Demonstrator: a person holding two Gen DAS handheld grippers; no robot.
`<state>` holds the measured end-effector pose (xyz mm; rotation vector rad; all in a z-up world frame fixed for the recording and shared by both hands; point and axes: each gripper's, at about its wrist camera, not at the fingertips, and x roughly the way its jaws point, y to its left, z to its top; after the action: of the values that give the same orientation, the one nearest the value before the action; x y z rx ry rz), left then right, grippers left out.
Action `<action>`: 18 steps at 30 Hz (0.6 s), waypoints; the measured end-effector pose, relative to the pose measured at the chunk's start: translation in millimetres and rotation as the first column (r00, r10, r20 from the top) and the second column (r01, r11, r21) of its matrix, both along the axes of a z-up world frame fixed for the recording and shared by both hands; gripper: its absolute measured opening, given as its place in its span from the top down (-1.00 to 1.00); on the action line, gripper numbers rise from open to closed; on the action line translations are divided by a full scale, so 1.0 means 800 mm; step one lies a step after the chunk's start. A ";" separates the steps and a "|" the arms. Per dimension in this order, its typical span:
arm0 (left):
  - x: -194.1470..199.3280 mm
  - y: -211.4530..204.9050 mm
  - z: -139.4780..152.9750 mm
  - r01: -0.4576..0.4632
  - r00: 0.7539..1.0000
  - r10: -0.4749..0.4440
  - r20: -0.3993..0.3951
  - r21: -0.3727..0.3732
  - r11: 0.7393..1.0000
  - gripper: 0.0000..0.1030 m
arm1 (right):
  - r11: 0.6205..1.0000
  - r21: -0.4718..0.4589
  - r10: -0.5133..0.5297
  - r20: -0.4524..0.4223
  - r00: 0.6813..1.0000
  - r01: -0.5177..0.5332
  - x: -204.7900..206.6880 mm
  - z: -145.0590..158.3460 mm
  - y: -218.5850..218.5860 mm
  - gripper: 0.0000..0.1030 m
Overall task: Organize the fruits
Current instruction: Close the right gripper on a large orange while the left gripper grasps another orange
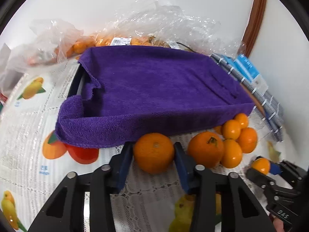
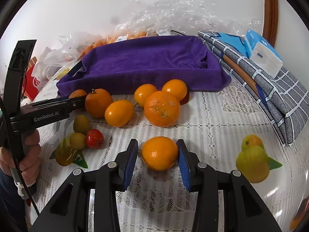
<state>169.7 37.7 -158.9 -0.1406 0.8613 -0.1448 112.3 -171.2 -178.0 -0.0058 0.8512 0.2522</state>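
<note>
Left hand-held gripper clamps orange | right hand-held gripper grips kumquat

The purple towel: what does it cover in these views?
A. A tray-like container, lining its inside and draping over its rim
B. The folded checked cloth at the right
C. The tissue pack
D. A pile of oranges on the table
A: the purple towel sinks into a rectangular hollow and hangs over the edges, with a dark tray rim showing at its left; no fruit lies in it, and the loose oranges sit on the table in front of it.
</note>
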 end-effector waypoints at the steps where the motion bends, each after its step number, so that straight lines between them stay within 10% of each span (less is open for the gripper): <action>1: -0.001 0.003 0.000 -0.001 1.000 0.001 0.001 -0.017 1.000 0.26 | 1.000 0.002 -0.002 0.000 1.000 0.002 0.000 0.000 0.000 0.21; 18: -0.011 0.016 0.009 0.006 0.999 0.000 0.047 -0.141 0.990 0.27 | 0.999 0.027 -0.027 0.001 1.000 0.027 -0.001 0.001 -0.006 0.32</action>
<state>160.5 50.6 -151.9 -0.2675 0.8043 -0.2114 111.6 -176.4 -176.8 0.0304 0.8460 0.2379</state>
